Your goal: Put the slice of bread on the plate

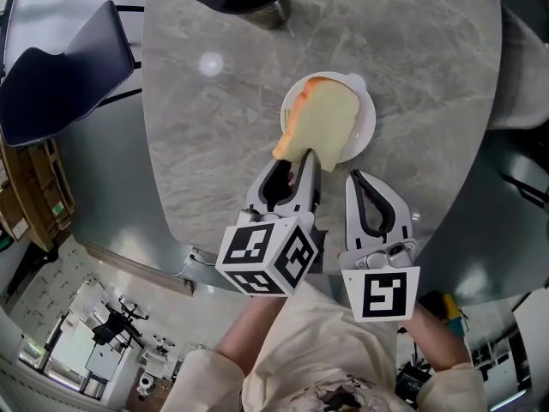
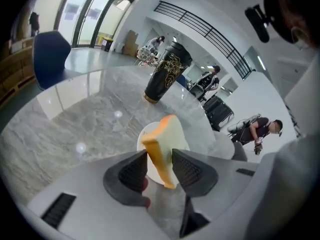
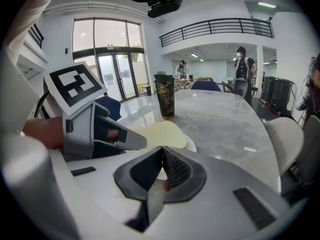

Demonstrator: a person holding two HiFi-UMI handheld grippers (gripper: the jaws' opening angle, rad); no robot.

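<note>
Slice of bread (image 1: 324, 120) over the white plate (image 1: 369, 117), tilted: orange crust edge raised on the left, pale face turned up and to the right. Near corner dipped between the tips of the left gripper (image 1: 305, 161). Cannot tell whether the far edge touches the plate.

Along that gripper's own jaws: jaws apart, slice on edge between them. Right pad close against the pale face, a sliver of plate showing between the crust and the left pad lower down. Looks loosened rather than clamped.

Right gripper (image 1: 355, 178) just beside the left one, on its right, tips aimed at the plate's near rim and stopping short of it. Jaws pressed together, nothing between them.

Plate set on the grey marbled worktop (image 1: 206, 136), towards its near right. Black cup (image 2: 165, 71) with a gold pattern upright at the far edge, well apart from the plate. Dark blue chair (image 1: 60, 67) off the worktop's left side. Marker cube (image 1: 270, 256) at the back of the left gripper, cream sleeves (image 1: 206, 376) below it.
</note>
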